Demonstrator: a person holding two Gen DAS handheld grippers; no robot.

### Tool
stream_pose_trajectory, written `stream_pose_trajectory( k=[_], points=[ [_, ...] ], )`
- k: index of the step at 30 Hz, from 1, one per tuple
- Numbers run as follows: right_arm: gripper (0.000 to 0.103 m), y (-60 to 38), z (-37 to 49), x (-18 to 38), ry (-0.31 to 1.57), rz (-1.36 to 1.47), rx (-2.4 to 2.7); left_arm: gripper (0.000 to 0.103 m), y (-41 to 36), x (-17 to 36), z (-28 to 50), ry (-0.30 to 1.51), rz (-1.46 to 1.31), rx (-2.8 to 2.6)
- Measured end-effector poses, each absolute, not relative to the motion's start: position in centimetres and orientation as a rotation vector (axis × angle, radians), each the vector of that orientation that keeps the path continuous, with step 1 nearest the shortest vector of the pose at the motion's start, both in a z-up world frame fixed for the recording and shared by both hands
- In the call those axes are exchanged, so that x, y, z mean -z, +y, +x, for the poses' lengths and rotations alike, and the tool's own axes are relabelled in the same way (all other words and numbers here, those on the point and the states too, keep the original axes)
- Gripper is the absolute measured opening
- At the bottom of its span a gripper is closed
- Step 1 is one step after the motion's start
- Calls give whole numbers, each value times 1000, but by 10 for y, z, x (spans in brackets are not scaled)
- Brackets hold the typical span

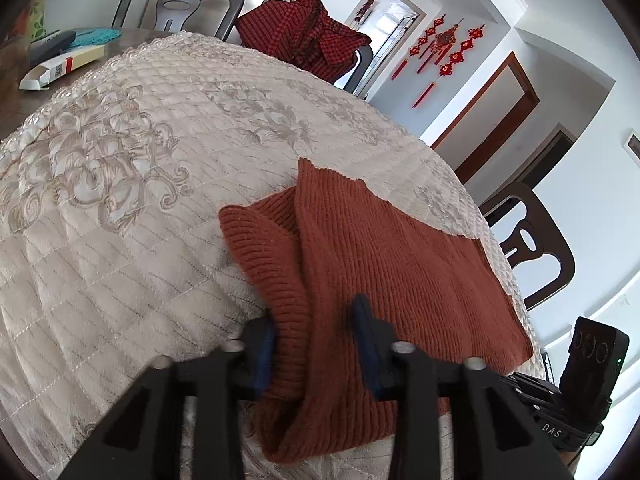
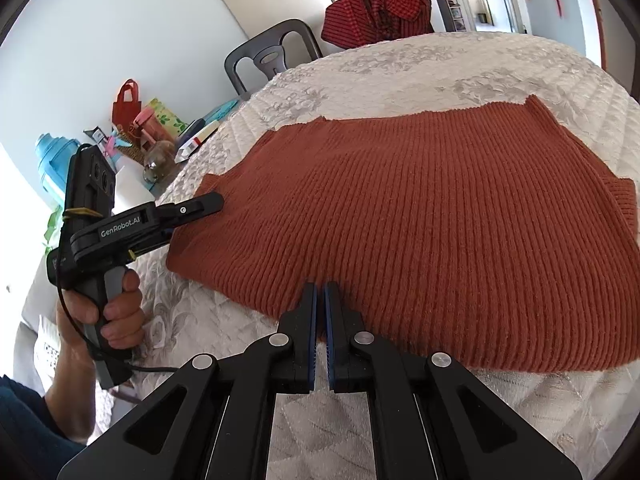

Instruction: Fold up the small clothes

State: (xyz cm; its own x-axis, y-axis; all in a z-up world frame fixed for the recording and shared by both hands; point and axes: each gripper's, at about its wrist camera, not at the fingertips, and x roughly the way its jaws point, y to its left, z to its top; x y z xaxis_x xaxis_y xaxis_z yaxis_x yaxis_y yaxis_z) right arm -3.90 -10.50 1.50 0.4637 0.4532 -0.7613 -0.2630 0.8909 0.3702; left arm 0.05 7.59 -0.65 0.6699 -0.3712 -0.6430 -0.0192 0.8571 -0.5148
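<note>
A rust-orange ribbed knit garment (image 1: 384, 248) lies spread on the quilted cream table cover (image 1: 120, 200). In the left wrist view my left gripper (image 1: 316, 328) stands open, with a bunched fold of the knit's edge between its blue-padded fingers. In the right wrist view the same garment (image 2: 440, 220) lies flat, and my right gripper (image 2: 321, 300) is shut, its tips at the garment's near edge with nothing visibly held. The left gripper (image 2: 200, 206) also shows there at the garment's left corner.
A red checked garment (image 1: 308, 36) hangs on a chair (image 1: 180, 4) across the table. A white box (image 1: 60, 66) and clutter, with a blue bottle (image 2: 54, 160) and a red bag (image 2: 128, 104), sit at the table's far side. Another chair (image 1: 532, 240) stands at the right.
</note>
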Motion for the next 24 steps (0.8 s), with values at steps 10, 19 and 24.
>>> stream_pose_trajectory(
  k=[10, 19, 24],
  points=[
    [3, -115, -36, -22, 974, 226, -427, 18, 84, -12, -2, 745, -620, 302],
    [3, -161, -41, -41, 890, 279, -313, 16, 22, -74, 16, 666, -541, 465],
    [3, -190, -49, -47, 859, 316, -238, 16, -41, -80, 33, 694, -473, 600]
  ],
)
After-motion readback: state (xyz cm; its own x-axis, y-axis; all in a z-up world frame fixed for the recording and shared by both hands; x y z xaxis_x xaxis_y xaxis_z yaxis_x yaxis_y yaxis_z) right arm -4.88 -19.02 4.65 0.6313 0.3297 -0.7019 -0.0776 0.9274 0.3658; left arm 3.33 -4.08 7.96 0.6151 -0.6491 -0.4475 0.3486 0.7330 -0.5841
